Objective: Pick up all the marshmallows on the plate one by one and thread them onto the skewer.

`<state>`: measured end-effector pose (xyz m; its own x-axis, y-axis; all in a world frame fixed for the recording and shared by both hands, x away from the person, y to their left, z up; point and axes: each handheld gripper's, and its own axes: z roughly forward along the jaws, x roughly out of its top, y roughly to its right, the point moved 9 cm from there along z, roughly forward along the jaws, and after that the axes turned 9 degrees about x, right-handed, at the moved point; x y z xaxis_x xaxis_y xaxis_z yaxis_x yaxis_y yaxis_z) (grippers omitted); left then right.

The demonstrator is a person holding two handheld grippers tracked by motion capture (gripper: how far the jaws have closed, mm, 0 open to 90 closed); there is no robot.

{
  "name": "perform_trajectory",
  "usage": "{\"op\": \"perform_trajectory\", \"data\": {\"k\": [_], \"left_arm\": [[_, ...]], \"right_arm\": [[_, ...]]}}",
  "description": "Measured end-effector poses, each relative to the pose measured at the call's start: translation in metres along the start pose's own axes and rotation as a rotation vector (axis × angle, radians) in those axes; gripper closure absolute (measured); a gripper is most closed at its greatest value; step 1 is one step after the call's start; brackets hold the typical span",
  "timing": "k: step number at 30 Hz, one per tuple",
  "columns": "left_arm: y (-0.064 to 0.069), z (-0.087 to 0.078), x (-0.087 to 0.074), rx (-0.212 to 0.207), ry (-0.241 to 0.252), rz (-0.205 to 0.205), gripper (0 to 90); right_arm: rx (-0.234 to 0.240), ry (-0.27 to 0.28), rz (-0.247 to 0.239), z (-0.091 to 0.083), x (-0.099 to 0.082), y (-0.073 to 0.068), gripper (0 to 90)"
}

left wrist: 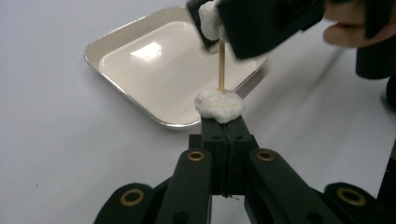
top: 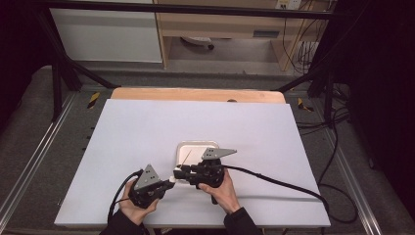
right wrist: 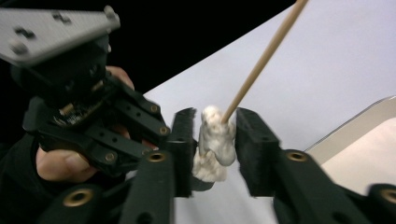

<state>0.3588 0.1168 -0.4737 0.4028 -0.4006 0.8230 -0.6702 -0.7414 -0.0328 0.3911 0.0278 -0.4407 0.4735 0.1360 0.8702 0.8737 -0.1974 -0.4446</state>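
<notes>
Your left tool (left wrist: 223, 122) has its jaws pressed together on the butt end of a thin wooden skewer (left wrist: 221, 65), with a white doughy lump (left wrist: 219, 105) sitting on the stick just beyond the jaw tips. Seen from that tool, the skewer's long axis runs straight out from the jaws toward the tray; in the right gripper view the skewer (right wrist: 264, 58) slants up and to the right, its far tip leaving the top edge. Your right tool (right wrist: 215, 140) stands with its jaws apart on either side of a second white lump (right wrist: 215, 135) threaded on the stick; whether the pads touch that lump you cannot tell from these views. From the high view, your left tool (top: 169, 182) and right tool (top: 179, 172) meet tip to tip at the near edge of a shallow cream tray (top: 185, 147) with a metal rim. That tray sits on the white worktop (top: 147, 132), and a black cable (top: 274, 178) trails right from your right hand (top: 222, 188).
</notes>
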Motion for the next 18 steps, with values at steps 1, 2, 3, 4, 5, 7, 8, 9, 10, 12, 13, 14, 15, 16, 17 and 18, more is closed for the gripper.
{"op": "perform_trajectory", "data": {"k": [1, 2, 3, 4, 5, 7, 8, 9, 10, 12, 13, 14, 15, 16, 17, 18], "left_arm": [[-0.001, 0.0, 0.0, -0.005, -0.001, -0.01, 89.1], [-0.003, -0.001, -0.001, -0.003, 0.0, -0.015, 89.1], [-0.004, -0.001, -0.001, -0.004, 0.0, -0.019, 89.0], [-0.005, -0.001, -0.001, -0.005, 0.0, -0.021, 89.1], [-0.006, -0.001, -0.001, -0.006, -0.002, -0.025, 89.0], [-0.008, -0.001, -0.003, -0.004, -0.008, -0.036, 89.0], [-0.009, 0.0, -0.004, -0.007, -0.013, -0.045, 88.9], [-0.01, 0.0, -0.005, -0.007, -0.015, -0.052, 88.9], [-0.011, 0.0, -0.006, -0.007, -0.019, -0.054, 88.9], [-0.011, 0.0, -0.006, -0.007, -0.021, -0.053, 88.9], [-0.012, 0.0, -0.007, -0.008, -0.024, -0.054, 88.9], [-0.012, 0.0, -0.007, -0.009, -0.026, -0.055, 88.8], [-0.012, 0.001, -0.007, -0.011, -0.026, -0.056, 88.8], [-0.011, 0.001, -0.007, -0.012, -0.028, -0.056, 88.8], [-0.011, 0.001, -0.007, -0.013, -0.028, -0.055, 88.8], [-0.01, 0.001, -0.007, -0.016, -0.028, -0.052, 88.8]], "right_arm": [[-0.01, 0.009, -0.005, -0.003, 0.004, 0.0, 60.3], [-0.02, 0.014, -0.01, -0.006, 0.007, 0.0, 57.2], [-0.041, 0.011, -0.027, -0.009, 0.01, 0.001, 51.6], [-0.065, 0.006, -0.046, -0.012, 0.013, 0.003, 45.6], [-0.094, -0.002, -0.053, -0.016, 0.014, 0.005, 41.5], [-0.142, -0.022, -0.065, -0.023, 0.014, 0.013, 31.0], [-0.163, -0.029, -0.069, -0.026, 0.014, 0.017, 27.8], [-0.182, -0.042, -0.072, -0.029, 0.014, 0.021, 25.5], [-0.205, -0.059, -0.079, -0.032, 0.013, 0.025, 22.2], [-0.25, -0.102, -0.099, -0.037, 0.01, 0.035, 18.1], [-0.275, -0.131, -0.107, -0.04, 0.008, 0.04, 16.6], [-0.295, -0.158, -0.111, -0.042, 0.006, 0.045, 15.3], [-0.307, -0.181, -0.11, -0.043, 0.003, 0.049, 16.5], [-0.323, -0.201, -0.107, -0.045, 0.001, 0.055, 17.8], [-0.336, -0.215, -0.097, -0.047, -0.002, 0.059, 18.7], [-0.344, -0.229, -0.085, -0.048, -0.004, 0.064, 20.9]]}}
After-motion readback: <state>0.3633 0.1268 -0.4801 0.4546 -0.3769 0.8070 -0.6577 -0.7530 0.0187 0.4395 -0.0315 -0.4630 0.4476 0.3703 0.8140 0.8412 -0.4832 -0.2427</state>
